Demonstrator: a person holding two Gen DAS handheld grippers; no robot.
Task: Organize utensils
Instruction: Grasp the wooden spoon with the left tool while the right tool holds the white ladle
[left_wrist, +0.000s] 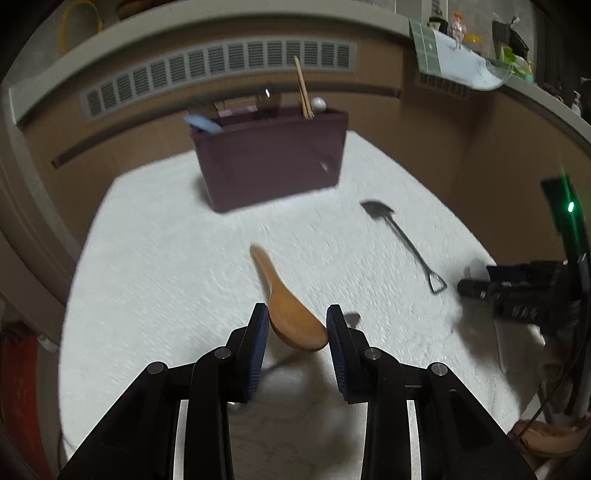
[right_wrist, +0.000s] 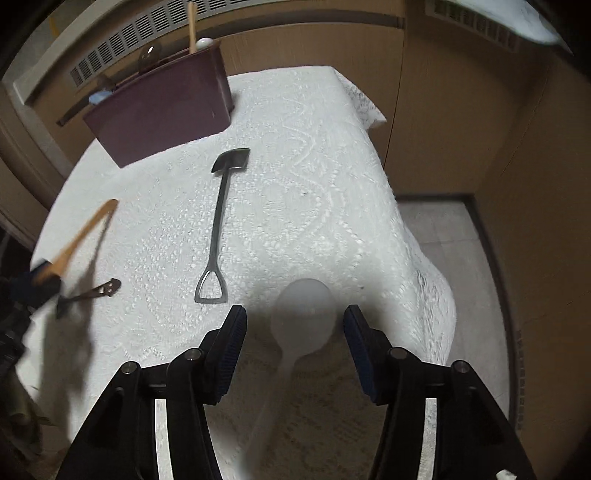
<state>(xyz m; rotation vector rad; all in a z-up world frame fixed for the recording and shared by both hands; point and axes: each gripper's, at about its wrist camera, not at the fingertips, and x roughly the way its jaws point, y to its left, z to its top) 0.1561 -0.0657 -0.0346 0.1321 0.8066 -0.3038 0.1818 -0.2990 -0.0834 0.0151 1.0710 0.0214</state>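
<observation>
My left gripper (left_wrist: 296, 309) is shut on the bowl of a wooden spoon (left_wrist: 284, 299), held above the white cloth with its handle pointing away. The right wrist view shows that spoon (right_wrist: 85, 232) at the far left. My right gripper (right_wrist: 295, 311) is open over a white translucent spoon (right_wrist: 304, 306) that lies on the cloth between the jaws, with a gap on each side. A black shovel-shaped spoon (right_wrist: 221, 218) lies ahead of it, also visible as a shovel spoon (left_wrist: 402, 240) in the left wrist view. The purple organizer box (left_wrist: 269, 158) stands at the back, holding chopsticks (left_wrist: 303, 88) and other utensils.
A small dark utensil with a cut-out handle (right_wrist: 98, 291) lies under the left gripper. The table's white lace cloth (right_wrist: 314, 166) drops off at the right edge to the floor (right_wrist: 461, 266). A brown panelled wall with a vent grille (left_wrist: 221, 70) is close behind the box.
</observation>
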